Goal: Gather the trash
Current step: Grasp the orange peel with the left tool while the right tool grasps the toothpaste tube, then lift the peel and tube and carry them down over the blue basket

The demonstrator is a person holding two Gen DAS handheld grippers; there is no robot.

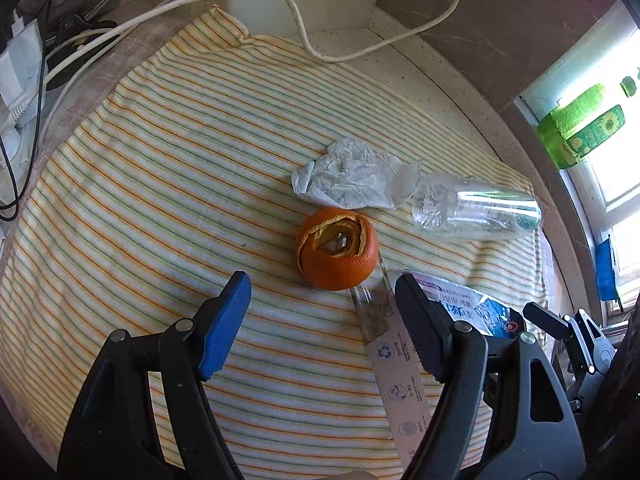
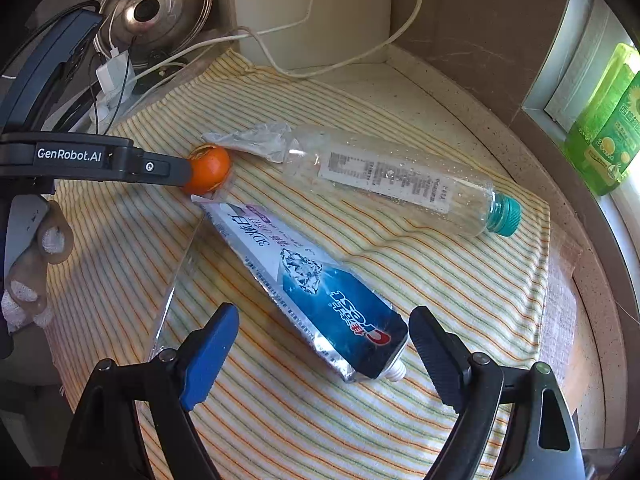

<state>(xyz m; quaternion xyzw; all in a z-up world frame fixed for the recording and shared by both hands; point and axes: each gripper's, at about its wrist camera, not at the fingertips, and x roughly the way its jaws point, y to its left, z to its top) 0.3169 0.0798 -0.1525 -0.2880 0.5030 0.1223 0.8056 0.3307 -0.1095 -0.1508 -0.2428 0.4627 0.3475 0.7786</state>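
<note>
An orange peel curled into a ball lies on the striped cloth; it also shows in the right wrist view. Behind it lies a crumpled clear plastic wrap, and to the right an empty clear bottle with a teal cap. A flattened toothpaste tube and a clear flat package lie in front. My left gripper is open just short of the peel. My right gripper is open around the tube's nozzle end.
White cables and a power strip lie at the back left. A metal lid leans in the corner. Green bottles stand on the window ledge at right. The stone counter edge curves around the cloth.
</note>
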